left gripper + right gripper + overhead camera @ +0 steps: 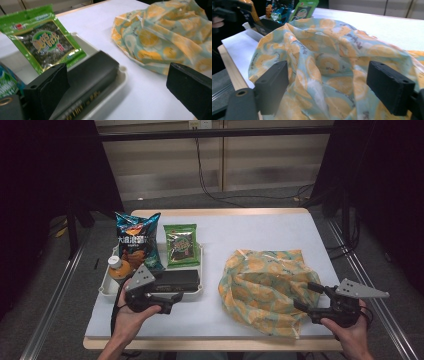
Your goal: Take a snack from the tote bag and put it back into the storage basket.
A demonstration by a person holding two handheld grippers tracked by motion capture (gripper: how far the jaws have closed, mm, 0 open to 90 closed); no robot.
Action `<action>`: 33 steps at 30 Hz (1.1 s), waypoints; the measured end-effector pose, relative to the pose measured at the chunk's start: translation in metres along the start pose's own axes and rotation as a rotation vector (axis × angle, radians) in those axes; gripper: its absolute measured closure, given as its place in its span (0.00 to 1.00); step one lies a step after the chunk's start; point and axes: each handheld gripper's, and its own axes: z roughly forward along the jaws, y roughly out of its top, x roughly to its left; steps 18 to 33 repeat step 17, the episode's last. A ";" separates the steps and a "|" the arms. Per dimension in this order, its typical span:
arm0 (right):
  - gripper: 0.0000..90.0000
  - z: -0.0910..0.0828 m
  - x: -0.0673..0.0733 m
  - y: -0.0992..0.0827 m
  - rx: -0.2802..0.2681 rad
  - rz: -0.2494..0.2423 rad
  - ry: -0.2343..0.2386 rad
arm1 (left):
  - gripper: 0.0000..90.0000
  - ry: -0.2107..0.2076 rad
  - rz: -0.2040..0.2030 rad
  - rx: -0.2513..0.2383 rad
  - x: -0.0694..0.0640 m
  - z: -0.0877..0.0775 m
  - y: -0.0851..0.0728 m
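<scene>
1. The crumpled plastic bag printed with orange slices on pale blue-green (265, 287) lay on the white counter (260, 232), well to the right of the shallow white plastic tray (106, 281). I take the bag as the landmark and, judging by the layout, the work as packing the tray's goods into it.

2. Nothing appeared to have gone into the bag: it looked slack and rumpled, with no opened mouth that I could make out. All four items sat in the tray, left of the bag, so the job looked barely begun.

3. The right tongs (306, 296) stood at the bag's near right edge, jaws spread wide. In the right gripper view the film bulged up between the right tongs (335, 87), but the pads did not press on it, so they held nothing.

4. The left tongs (175, 296) hovered left of the bag, at the tray's near edge, fully spread and empty. In the left gripper view one jaw of the left tongs (117, 87) stood over the flat black box (175, 279), the item nearest the bag, and the other over bare counter.

5. Farther from the bag stood the green seaweed snack packet (181, 245), then the blue crisp bag (136, 241), and at the tray's far left the orange juice bottle with a white cap (118, 267).

6. Left to do, in my judgement: open the bag's mouth and move each item across.
</scene>
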 end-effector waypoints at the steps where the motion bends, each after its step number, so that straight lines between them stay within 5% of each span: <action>1: 0.17 -0.002 0.000 -0.001 0.005 -0.001 -0.007 | 0.04 0.002 0.004 -0.004 -0.003 -0.002 -0.004; 4: 0.16 -0.010 0.001 -0.006 0.012 0.005 -0.032 | 0.05 0.009 0.001 0.006 -0.008 -0.008 -0.014; 6: 0.16 -0.016 0.001 -0.009 0.015 0.010 -0.047 | 0.05 0.021 -0.040 -0.005 -0.014 -0.013 -0.021; 11: 0.15 -0.031 -0.002 -0.013 -0.022 0.021 -0.091 | 0.04 0.064 -0.038 0.002 -0.023 -0.022 -0.039; 15: 0.16 -0.034 -0.004 -0.015 -0.032 0.027 -0.121 | 0.04 0.059 -0.069 0.018 -0.016 -0.024 -0.053; 33: 0.15 -0.032 -0.005 -0.017 -0.019 0.026 -0.118 | 0.04 0.074 -0.075 -0.005 -0.011 -0.027 -0.054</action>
